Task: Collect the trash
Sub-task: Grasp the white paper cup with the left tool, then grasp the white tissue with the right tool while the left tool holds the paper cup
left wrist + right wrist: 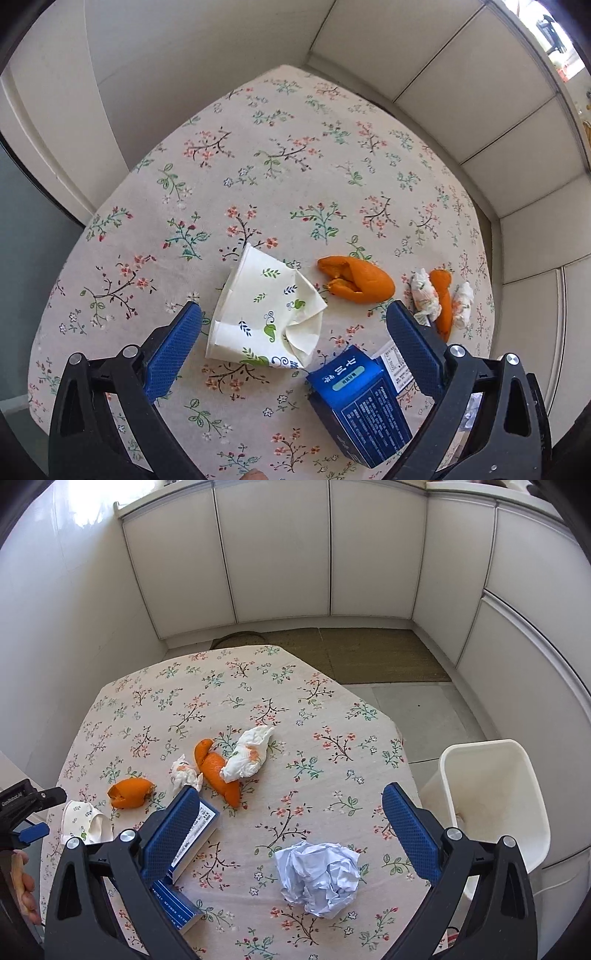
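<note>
Above the floral table [258,166], left gripper [293,314] open over crushed cup [266,314]; right gripper [291,799] open, seemingly above crumpled paper [319,877]

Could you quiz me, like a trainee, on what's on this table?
1. True or false: the left tool is open above the crushed cup.
2. Which item lies nearest between the right tool's fingers? A) orange peel B) paper ball C) blue box
3. Fill in: the white bin stands off the table's ____ side in the right wrist view.

Key
1. True; its fingers are spread, holding nothing.
2. B, the paper ball; the orange peel lies farther off, and the blue box sits behind the left-hand finger.
3. right, beyond the table edge, on the floor.
</note>
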The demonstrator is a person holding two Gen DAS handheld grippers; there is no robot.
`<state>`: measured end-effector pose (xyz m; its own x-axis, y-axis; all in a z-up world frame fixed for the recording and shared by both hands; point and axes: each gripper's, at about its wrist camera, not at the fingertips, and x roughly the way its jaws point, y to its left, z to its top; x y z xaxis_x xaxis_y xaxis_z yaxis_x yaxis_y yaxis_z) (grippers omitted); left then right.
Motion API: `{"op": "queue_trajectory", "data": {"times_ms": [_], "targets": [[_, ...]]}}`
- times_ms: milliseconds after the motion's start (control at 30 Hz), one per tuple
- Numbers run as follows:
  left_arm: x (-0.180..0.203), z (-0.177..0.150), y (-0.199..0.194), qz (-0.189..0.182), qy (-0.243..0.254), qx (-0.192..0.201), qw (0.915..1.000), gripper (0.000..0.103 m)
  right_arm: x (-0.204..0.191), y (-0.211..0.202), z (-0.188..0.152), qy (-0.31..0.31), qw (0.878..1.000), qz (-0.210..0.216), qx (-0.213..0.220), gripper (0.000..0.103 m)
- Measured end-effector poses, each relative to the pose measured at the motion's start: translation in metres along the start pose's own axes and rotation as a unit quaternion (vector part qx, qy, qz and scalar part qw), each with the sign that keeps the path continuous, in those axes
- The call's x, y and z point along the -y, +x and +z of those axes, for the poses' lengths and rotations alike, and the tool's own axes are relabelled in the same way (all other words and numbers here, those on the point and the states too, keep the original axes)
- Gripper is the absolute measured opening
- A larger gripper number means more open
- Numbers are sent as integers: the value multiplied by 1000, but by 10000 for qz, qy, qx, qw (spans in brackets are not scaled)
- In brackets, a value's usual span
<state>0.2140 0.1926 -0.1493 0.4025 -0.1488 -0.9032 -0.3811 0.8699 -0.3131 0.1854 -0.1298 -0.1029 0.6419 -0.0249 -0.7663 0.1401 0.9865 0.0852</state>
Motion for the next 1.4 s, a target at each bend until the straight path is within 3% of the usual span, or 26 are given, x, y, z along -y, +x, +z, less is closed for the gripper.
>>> {"op": "queue_trajectory", "data": {"times_ms": [167,333,433,567,667,700,800,933,1067,1233,1400], "targets": [[-22,2,21,-32,-745,-261,9969,96,2,9,1,77,9999,6,-104,96],[-32,-8,36,-436,-1640,-537,9840,96,4,12,1,-13,9999,-46,-130,96],[-33,-13,42,-766,-2064,-538,9740,94,7,13,0,-24,9999,-68,-144,96],[-34,-13,48,-753,-2236,-361,9711,91,16,13,1,19,9998,-96,-166,96],[-24,-8,46,-688,-1835,-193,9804,55,24,13,2,96,9997,-106,-193,96],[-21,-6,49,-691,-1693,-274,9828,37,25,14,3,119,9997,-106,-205,96],[-18,-6,55,-714,-1520,-444,9848,15,30,17,4,242,9994,-67,-259,96],[-15,-2,44,-953,-1318,-363,9860,5,28,19,6,334,9990,39,-291,96],[-7,2,24,-1189,-1021,-174,9875,3,20,19,7,250,9994,72,-249,96],[1,2,7,-1167,-750,-84,9903,3,17,29,14,424,9982,246,-337,96],[17,1,-29,-924,-203,402,9947,3,18,61,28,798,9942,417,-593,96]]}}
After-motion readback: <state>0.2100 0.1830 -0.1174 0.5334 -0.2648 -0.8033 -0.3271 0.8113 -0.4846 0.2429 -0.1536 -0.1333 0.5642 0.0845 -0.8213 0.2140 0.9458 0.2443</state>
